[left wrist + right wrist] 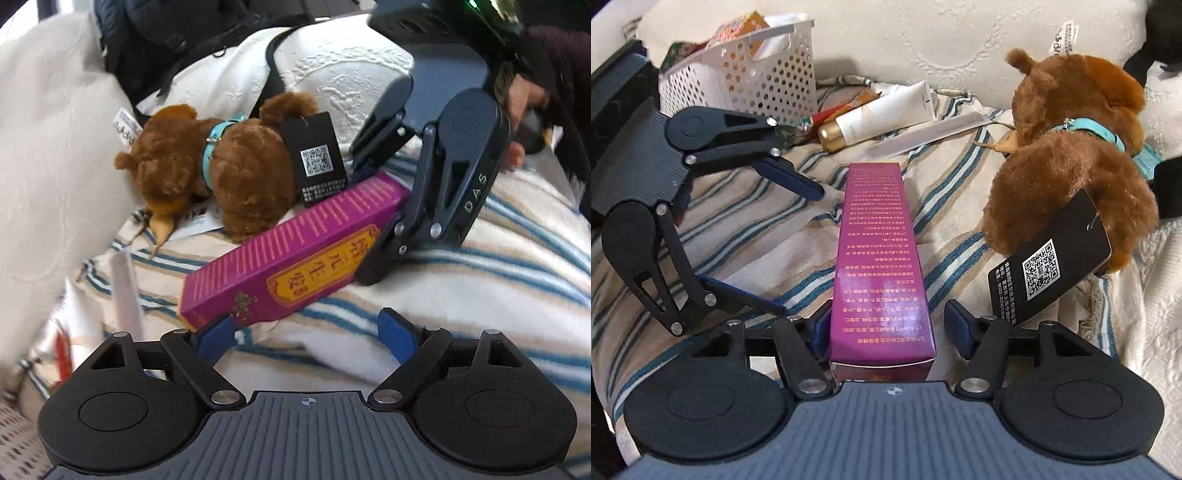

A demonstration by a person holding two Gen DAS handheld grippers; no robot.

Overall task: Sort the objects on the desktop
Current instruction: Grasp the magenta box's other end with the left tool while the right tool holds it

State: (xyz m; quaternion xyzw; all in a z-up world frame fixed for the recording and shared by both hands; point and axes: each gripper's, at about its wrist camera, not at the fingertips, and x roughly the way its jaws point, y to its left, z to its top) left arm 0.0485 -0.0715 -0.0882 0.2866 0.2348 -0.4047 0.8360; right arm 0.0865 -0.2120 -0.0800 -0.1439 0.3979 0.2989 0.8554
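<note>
Purple box lying on striped blanket beside plush dog; one end between right gripper pads, parted, right pad clear; left gripper wide open, empty, near other end

Glossy cardboard box; fuzzy plush dog; perforated plastic basket.

Both grippers black w/ blue pads, silver screws; "DAS" marking; dark maroon sleeve.
</note>
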